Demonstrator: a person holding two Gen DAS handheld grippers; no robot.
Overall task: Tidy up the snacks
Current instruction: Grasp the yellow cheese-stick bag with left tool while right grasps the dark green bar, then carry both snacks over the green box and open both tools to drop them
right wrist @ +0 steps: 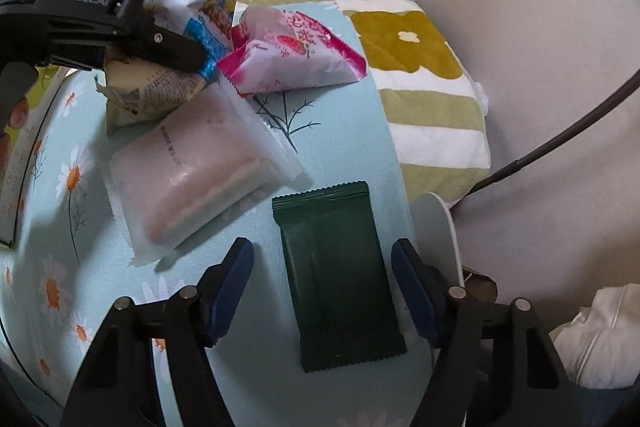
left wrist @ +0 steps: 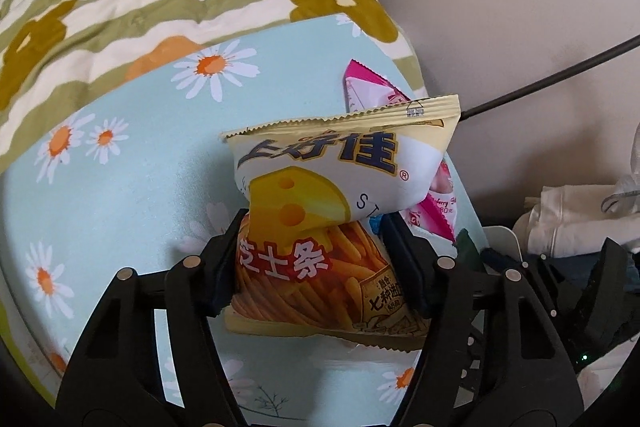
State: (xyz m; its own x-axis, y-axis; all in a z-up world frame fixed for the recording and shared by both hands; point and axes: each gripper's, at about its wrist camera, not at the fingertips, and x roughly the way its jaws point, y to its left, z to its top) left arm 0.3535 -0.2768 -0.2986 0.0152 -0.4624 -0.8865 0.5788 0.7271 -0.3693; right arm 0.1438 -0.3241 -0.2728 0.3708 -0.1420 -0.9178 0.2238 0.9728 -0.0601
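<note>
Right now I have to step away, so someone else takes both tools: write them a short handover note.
Left tool: shut on the yellow cheese-stick snack bag.
Right tool: open, astride the dark green flat packet, pads not touching.
On the daisy-print blue surface: pink strawberry packet, frosted pink cake pack.
Done: one bag gripped.
Left: grip green packet, sort everything.

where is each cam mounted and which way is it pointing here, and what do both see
Left wrist: on the left gripper, looking steeply down its black fingers, pinching the cheese stick bag over the daisy cloth.
Right wrist: on the right gripper, looking down; its open fingers straddle the dark green packet.
Shared: daisy cloth, cheese stick bag, pink strawberry packet, floral quilt.
</note>
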